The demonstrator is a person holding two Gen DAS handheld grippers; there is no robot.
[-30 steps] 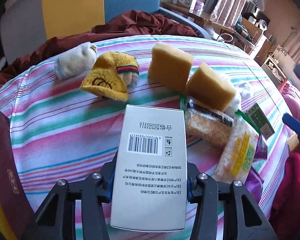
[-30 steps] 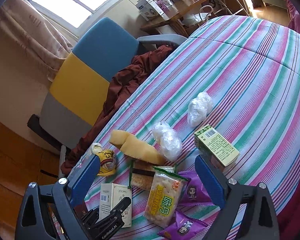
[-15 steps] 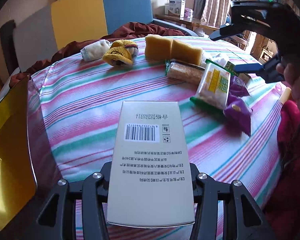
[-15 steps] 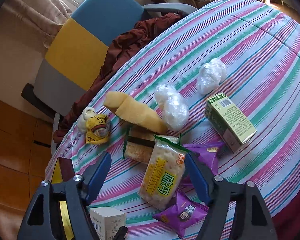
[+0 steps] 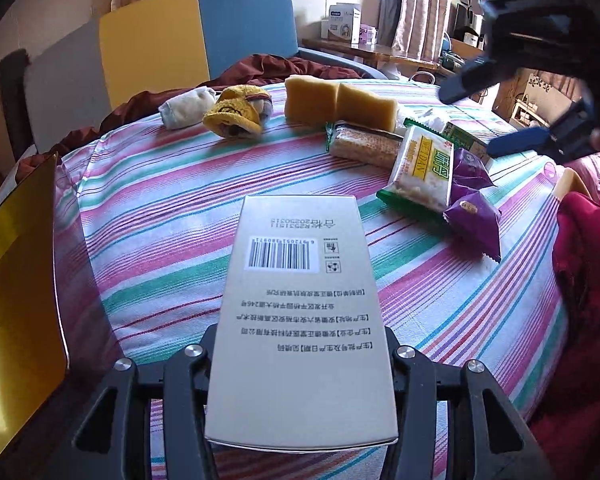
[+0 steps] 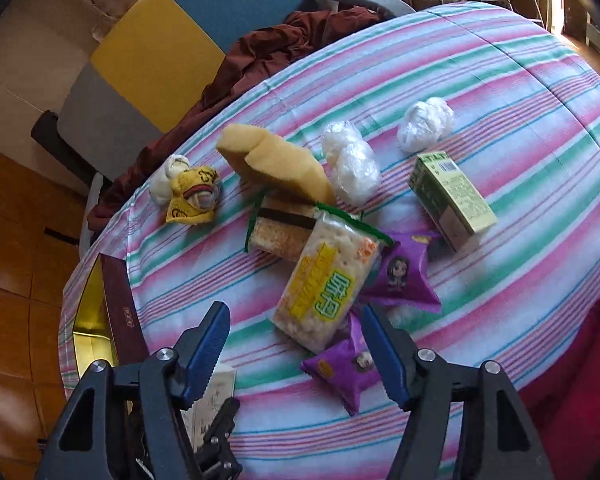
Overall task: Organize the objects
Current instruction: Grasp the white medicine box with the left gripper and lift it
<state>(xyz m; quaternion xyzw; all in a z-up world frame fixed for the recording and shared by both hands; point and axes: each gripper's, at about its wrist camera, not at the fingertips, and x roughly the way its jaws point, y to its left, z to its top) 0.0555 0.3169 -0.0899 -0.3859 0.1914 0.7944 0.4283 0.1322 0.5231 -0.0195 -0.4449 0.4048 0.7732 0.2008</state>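
My left gripper (image 5: 300, 344) is shut on a white carton (image 5: 300, 288) with a barcode, held above the near part of the striped tablecloth (image 5: 160, 208). My right gripper (image 6: 296, 316) hangs over the snack pile, its blue jaws closing. The low end of a yellow-green cracker pack (image 6: 324, 284) and a purple packet (image 6: 348, 364) lie below the gap, and the pads touch nothing. A second purple packet (image 6: 400, 276) and a green carton (image 6: 452, 200) lie to the right. In the left wrist view the right gripper (image 5: 520, 112) is at the upper right.
Two yellow sponges (image 6: 276, 160), a brown biscuit pack (image 6: 284, 228), a yellow knit piece (image 6: 192, 200) and two white plastic bundles (image 6: 352, 160) lie further back. An open maroon box with gold lining (image 6: 116, 312) stands at the table's left edge. A chair with dark red cloth (image 6: 268, 48) stands behind.
My left gripper has pulled back with the white carton toward the near left side of the table. The right gripper's jaws have narrowed and it has moved in over the snack packs.
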